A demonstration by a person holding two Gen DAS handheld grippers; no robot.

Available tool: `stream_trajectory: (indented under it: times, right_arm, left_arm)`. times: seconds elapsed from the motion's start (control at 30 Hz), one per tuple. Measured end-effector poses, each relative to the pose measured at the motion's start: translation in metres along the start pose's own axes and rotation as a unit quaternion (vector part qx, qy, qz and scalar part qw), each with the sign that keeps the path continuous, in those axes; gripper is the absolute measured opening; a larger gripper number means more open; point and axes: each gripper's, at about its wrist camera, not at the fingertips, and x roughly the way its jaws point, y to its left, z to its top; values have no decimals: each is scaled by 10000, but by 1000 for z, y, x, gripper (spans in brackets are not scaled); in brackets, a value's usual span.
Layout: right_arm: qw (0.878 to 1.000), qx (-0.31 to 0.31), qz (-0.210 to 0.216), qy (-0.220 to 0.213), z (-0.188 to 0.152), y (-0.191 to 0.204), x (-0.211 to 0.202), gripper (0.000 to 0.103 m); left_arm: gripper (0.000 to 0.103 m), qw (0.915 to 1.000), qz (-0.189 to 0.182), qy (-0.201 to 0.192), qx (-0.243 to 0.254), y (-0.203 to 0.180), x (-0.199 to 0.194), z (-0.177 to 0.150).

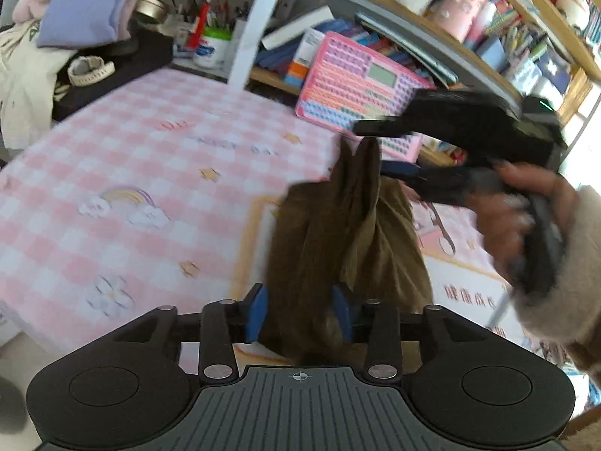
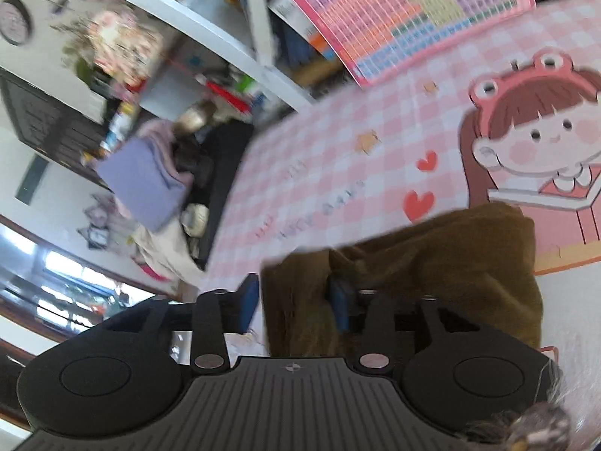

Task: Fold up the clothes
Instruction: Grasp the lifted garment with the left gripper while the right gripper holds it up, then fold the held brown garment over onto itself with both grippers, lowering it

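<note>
1. Left gripper (image 1: 300, 314) is clamped on a bunched end of the brown cloth (image 1: 349, 233), lifted above the pink checked mat (image 1: 150, 158).
2. Right gripper (image 2: 296, 302) pinches another part of the cloth, blue pads (image 2: 340, 300) pressing into the fabric.
3. Folded purple clothes (image 1: 86, 3) sit at the mat's far corner.

The garment (image 1: 349, 240) is olive-brown and plain. The table cover (image 1: 157, 173) is a pink-and-white check printed with a pastel rainbow (image 1: 127, 195), red hearts (image 2: 419, 203) and a cartoon girl (image 2: 533, 139) with brown hair and a pink frog hat. Both grippers are black with blue pads (image 1: 257, 314). The toy keyboard (image 1: 360, 86) is pink with multicoloured keys. The folded cloth (image 1: 86, 3) is lavender.
</note>
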Motion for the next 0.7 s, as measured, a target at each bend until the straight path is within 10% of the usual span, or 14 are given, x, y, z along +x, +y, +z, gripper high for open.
stream_trajectory:
  times: [0.37, 0.43, 0.5, 0.7]
  right_arm:
    - [9794, -826, -1766, -520, -95, -20, -83, 52]
    - [9748, -842, -2015, -459, -110, -24, -82, 52]
    - [9728, -785, -2139, -407, -121, -26, -80, 52]
    - [9674, -760, -2341, -599, -128, -23, -85, 53]
  left_arm:
    - [72, 9931, -1109, 332, 186, 5, 75, 49]
    - [67, 9915, -1189, 494, 210, 0, 93, 53]
    - [9, 9909, -1130, 518, 515, -10, 99, 56]
    - [9, 9732, -1394, -389, 1789, -44, 59, 67]
